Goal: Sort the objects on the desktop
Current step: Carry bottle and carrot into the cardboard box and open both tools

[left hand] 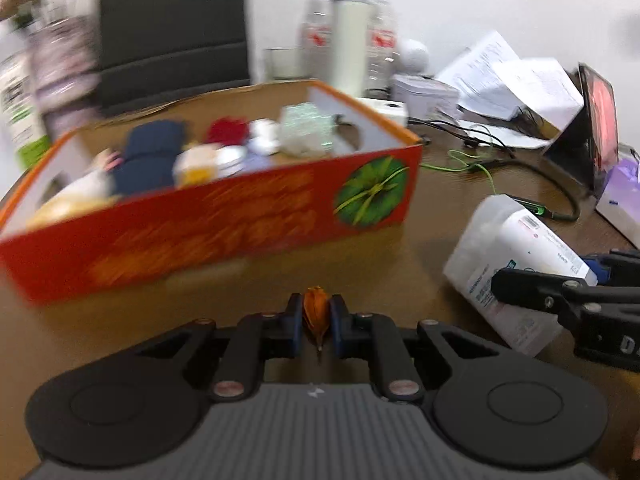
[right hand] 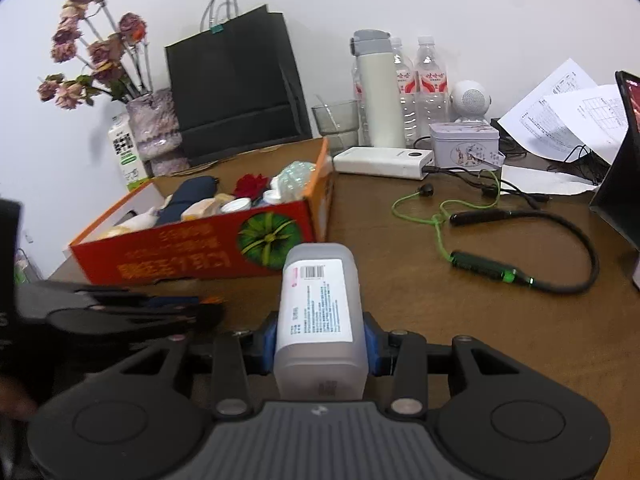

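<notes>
My left gripper (left hand: pixel 316 322) is shut on a small orange dried leaf-like thing (left hand: pixel 316 312), just in front of the red cardboard box (left hand: pixel 224 228). The box holds several items: dark blue cloth, a red flower, small jars, a clear wrapped thing. My right gripper (right hand: pixel 320 340) is shut on a white translucent bottle (right hand: pixel 320 304) with a barcode label, lying along the fingers, low over the brown desk. The bottle also shows in the left wrist view (left hand: pixel 516 264), with the right gripper on it. The red box (right hand: pixel 200 248) lies ahead and left of the bottle.
Behind the box stand a black paper bag (right hand: pixel 236 80), a vase of dried flowers (right hand: pixel 154 128), a milk carton (right hand: pixel 126 152), a thermos (right hand: pixel 378 88), water bottles (right hand: pixel 430 80), a power bank (right hand: pixel 384 162) and a tin (right hand: pixel 464 144). Green and black cables (right hand: pixel 480 236), papers (right hand: pixel 568 116) and a tablet (right hand: pixel 624 168) lie at right.
</notes>
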The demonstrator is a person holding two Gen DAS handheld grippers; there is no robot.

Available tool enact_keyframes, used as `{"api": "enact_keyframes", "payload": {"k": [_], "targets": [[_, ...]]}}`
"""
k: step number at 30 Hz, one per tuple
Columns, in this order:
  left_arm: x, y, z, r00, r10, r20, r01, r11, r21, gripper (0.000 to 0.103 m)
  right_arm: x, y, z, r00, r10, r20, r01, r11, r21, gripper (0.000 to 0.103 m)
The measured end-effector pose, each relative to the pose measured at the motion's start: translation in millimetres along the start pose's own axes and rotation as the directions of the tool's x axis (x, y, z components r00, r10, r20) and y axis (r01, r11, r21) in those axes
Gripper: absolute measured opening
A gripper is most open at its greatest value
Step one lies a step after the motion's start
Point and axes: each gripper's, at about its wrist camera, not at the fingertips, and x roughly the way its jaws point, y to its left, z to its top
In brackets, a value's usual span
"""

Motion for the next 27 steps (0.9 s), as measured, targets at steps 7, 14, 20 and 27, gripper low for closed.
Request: {"api": "enact_keyframes", "payload": {"k": [7,14,20,27], "targets": [[-82.3,28.4,-47.2,0.99,0.136,0.045,-0.131,0.987,-0.093,0.015,-24.4,51.5,-26.6,0.998,0.055,-0.016,-0.056,0.995,-0.087,0.039],[-135.7,43.4,-77.2,0.983,0.16,0.091,-0.141,0.972,-0.19,0.014,-51.3,89.2,-45.0,0.991,0.134,-0.031,-0.136,0.984,-0.118,0.039],[-161.4,54.3,-97.5,0.976,0.18,0.126,-0.146,0.959,-0.242,0.014,-81.7,102.8,-49.7,0.994,0.103,0.031,-0.097,0.983,-0.158,0.039],[-180.2,58.9,-89.0,0.966,0.146,0.213,-0.087,0.961,-0.261,0.014,-103.2,99.8,-41.5,0.993,0.073,0.093,-0.058,0.987,-0.151,0.039]]}}
